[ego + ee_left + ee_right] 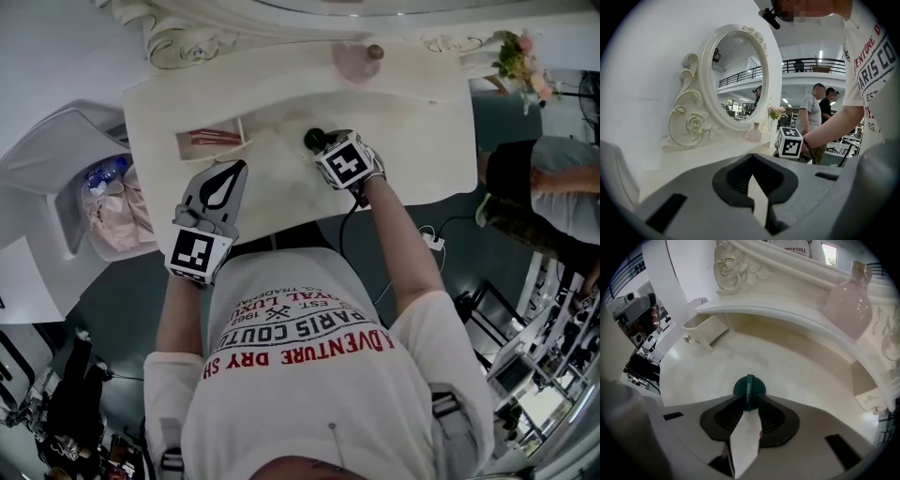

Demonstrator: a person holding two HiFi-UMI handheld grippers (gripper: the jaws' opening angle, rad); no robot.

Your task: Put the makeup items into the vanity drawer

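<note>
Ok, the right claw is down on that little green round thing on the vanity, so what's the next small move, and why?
Probably a short lift straight up. The right claw looks closed on the green compact, which sits low against the vanity top. It needs to clear that surface before being carried over to the open drawer off to the side.

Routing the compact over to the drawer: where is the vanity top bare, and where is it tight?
Bare: the vanity top between the open drawer and the green compact held in the right gripper, and the wide stretch to that gripper's right. Tight: the upper shelf round the pink bottle.
</note>
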